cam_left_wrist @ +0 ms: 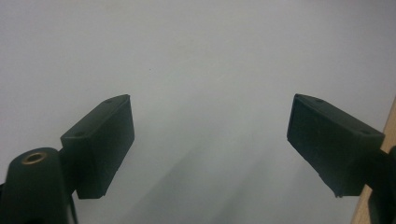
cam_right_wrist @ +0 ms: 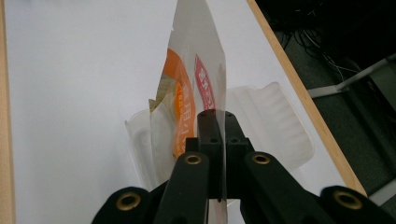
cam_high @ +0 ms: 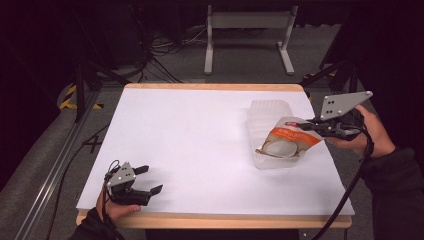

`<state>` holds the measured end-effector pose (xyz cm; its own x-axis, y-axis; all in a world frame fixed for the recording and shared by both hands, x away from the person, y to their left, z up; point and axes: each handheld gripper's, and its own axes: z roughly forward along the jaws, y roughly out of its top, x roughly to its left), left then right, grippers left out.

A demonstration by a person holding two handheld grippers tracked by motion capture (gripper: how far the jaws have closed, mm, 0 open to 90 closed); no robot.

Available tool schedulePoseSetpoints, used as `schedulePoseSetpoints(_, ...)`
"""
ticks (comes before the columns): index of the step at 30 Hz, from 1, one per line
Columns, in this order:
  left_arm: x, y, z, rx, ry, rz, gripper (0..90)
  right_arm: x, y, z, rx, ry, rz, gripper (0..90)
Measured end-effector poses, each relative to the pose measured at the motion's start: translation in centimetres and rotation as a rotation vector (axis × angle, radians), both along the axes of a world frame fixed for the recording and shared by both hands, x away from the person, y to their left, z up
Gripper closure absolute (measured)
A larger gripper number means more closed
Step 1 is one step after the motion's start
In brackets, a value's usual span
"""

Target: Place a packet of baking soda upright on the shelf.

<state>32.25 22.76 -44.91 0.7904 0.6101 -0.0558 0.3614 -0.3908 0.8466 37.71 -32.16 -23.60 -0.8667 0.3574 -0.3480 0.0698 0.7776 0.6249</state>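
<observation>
- The right gripper (cam_high: 306,125) has its jaws pressed together on the clear edge of an orange-and-white snack pouch (cam_high: 286,141), pinching the film flat between them; the right gripper view shows the pouch (cam_right_wrist: 194,93) standing on edge ahead of the jaws.
- The pouch hangs over a clear plastic tray (cam_high: 270,111) at the right side of the white table (cam_high: 190,140), its lower end down inside the tray's near part; whether it rests on the tray floor I cannot tell.
- The step in hand looks like putting the pouch into the tray, or lifting it out; the frames do not settle which.
- The left gripper (cam_high: 149,180) sits at the near left corner of the table with its jaws spread wide and nothing between them, well apart from the tray.
- If the pouch is going in, the next move calls for lowering it until it lies flat in the tray, then letting the jaws part without dragging the film back out.
</observation>
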Motion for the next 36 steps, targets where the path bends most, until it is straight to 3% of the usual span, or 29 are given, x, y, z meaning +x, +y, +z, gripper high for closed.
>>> schedulePoseSetpoints(5,0.0,-0.2,0.0,-0.001,-0.004,-0.005,15.5,0.4,0.5,-0.5,-0.011,0.006,-0.004,90.0)
schedulePoseSetpoints(9,0.1,-0.1,0.0,0.001,-0.007,-0.007,15.5,1.0,1.4,-1.7,-0.072,0.033,-0.004,90.0)
schedulePoseSetpoints(19,0.1,-0.1,-0.1,0.003,-0.004,-0.005,15.4,1.8,2.6,-3.1,-0.093,0.047,-0.006,90.0)
schedulePoseSetpoints(36,0.1,-0.1,-0.1,0.002,-0.003,-0.01,15.4,2.0,3.3,-4.6,-0.032,0.032,-0.015,89.7)
